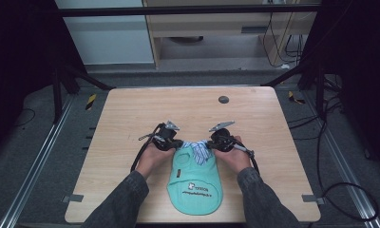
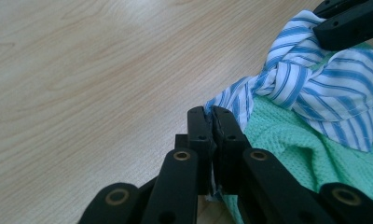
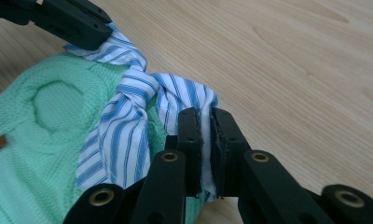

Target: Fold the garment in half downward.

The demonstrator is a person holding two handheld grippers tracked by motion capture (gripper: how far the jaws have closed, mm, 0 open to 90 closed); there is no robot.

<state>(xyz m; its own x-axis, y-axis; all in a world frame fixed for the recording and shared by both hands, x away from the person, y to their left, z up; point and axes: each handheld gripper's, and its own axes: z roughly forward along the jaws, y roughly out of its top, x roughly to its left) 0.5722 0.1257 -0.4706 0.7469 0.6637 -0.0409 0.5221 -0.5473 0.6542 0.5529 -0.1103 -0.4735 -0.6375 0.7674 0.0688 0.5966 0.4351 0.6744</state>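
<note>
Wooden table (image 1: 131, 118); both hand-held grippers (image 1: 171, 140) (image 1: 218, 140) clamped on green garment's (image 1: 195, 183) striped collar (image 1: 199, 151).

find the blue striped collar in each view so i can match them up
High view: the striped collar lies at the far end of the mint green garment, between the two grippers.
Left gripper view: right of centre, above the green knit.
Right gripper view: centre, running from the top left down to the jaws.
Shared landmark: the knot in the collar.
</note>
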